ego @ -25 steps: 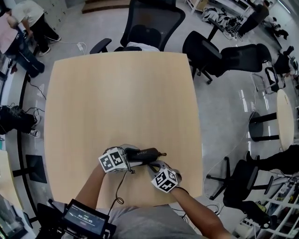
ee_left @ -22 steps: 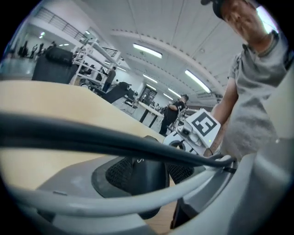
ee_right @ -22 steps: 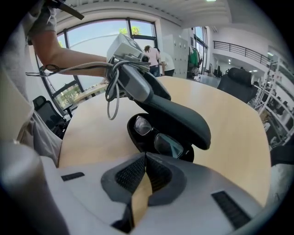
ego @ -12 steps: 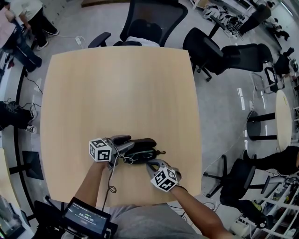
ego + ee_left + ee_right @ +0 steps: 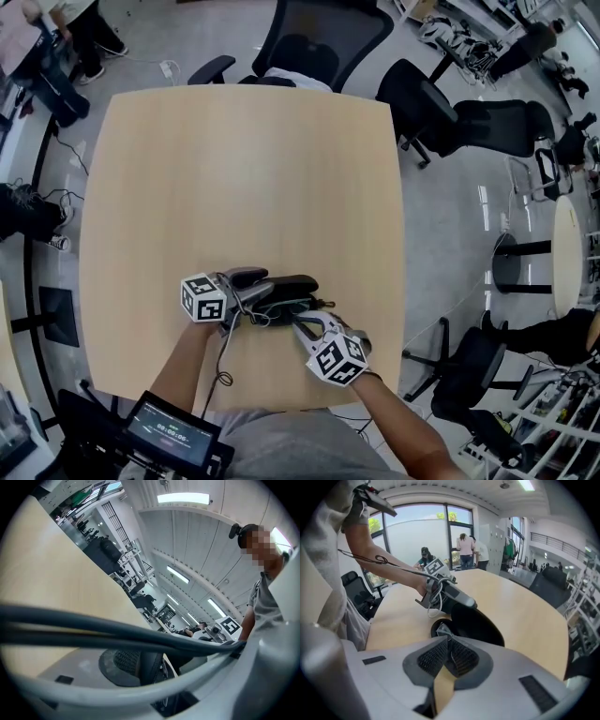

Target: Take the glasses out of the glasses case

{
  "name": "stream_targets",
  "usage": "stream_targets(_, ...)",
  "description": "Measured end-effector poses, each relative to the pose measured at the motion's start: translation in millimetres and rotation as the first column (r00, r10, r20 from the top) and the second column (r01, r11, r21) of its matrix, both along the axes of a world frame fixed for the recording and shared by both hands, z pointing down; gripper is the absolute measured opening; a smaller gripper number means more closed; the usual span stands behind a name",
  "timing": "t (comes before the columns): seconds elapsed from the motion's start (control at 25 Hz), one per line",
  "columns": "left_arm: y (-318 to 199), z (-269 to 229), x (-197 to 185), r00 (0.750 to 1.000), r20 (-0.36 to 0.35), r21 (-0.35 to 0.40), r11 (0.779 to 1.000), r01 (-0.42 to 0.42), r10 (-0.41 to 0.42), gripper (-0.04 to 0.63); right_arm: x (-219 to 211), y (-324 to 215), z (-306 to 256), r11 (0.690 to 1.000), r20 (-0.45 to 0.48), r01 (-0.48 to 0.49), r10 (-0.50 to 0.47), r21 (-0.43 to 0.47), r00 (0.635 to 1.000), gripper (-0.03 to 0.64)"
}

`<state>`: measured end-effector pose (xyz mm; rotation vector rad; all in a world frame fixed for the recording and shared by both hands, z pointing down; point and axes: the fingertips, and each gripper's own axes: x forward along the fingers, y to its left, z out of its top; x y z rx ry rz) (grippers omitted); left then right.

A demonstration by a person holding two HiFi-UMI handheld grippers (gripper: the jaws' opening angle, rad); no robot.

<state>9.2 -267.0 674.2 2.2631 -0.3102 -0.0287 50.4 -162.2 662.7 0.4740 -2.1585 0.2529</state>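
Both my claws gripped: left claw (image 5: 255, 298), just closing, clamped the glasses case (image 5: 296, 284); right claw (image 5: 302, 323) pinched the glasses (image 5: 438, 628).

We see the black glasses case (image 5: 292, 284) lying open near the worktop's (image 5: 244, 169) front edge, and the dark-framed glasses (image 5: 438, 631) tilted up at its rim.

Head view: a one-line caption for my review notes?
Left gripper, jaws just closing round the open glasses case, steadies it while the shut right gripper pinches the glasses inside.
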Motion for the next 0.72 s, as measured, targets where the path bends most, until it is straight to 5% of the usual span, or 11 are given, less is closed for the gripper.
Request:
stream_targets(0.2, 1, 0, -1, 1.0, -0.006, 0.006, 1.0, 0.005, -0.005, 0.161, -12, -22, 12, 0.972, -0.177, 0.2, -0.178, 0.119, 0.968, 0.019)
stream_targets(0.32, 2, 0, -1, 1.0, -0.004, 0.01, 1.0, 0.005, -0.005, 0.161, -20, -19, 31, 0.938, -0.274, 0.333, -0.296, 0.097, 0.915, 0.096)
stream_targets(0.52, 2, 0, -1, 1.0, 0.005, 0.018, 1.0, 0.0, 0.0, 0.161, -16, -12, 55, 0.891, -0.384, 0.452, -0.407, 0.032, 0.829, 0.101)
stream_targets(0.72, 3, 0, 3, 1.0, 0.011, 0.025, 1.0, 0.002, -0.002, 0.161, -10, -13, 60, 0.865, -0.427, 0.5, -0.441, 0.031, 0.789, 0.101)
